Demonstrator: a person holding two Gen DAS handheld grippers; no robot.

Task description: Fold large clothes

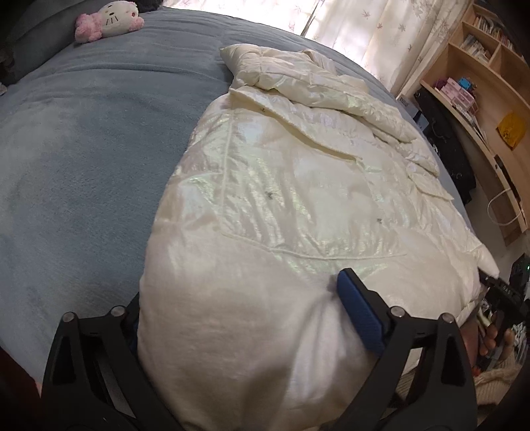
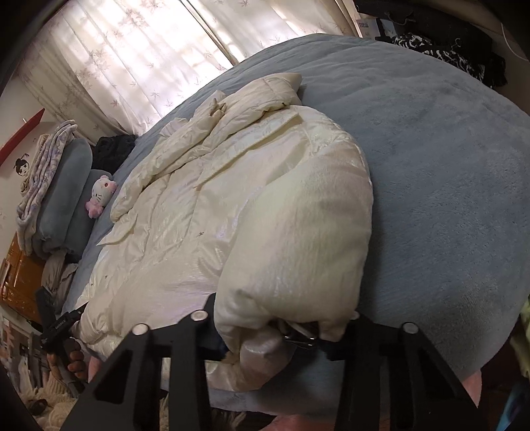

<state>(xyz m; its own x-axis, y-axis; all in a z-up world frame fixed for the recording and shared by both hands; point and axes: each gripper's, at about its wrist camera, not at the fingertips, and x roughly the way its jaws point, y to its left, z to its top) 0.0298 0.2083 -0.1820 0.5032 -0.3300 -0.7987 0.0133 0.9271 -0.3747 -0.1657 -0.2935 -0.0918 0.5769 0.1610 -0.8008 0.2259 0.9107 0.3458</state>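
A large cream puffer coat (image 1: 298, 185) lies spread on the blue-grey bed (image 1: 82, 159), with its sleeves and collar bunched at the far end. My left gripper (image 1: 241, 318) is closed around the coat's near hem; one blue pad (image 1: 359, 311) presses into the fabric, and the other finger is hidden under it. In the right wrist view the coat (image 2: 205, 212) fills the middle. My right gripper (image 2: 281, 335) is closed on the other hem corner, where a zipper end shows. Both fingertips are buried in fabric.
A pink-and-white plush cat (image 1: 109, 20) lies at the head of the bed, beside stacked pillows (image 2: 63, 199). Wooden shelves (image 1: 480, 83) stand on one side. Curtains (image 2: 132, 59) hang behind the bed. The other gripper and its hand show at the frame edge (image 2: 59, 335).
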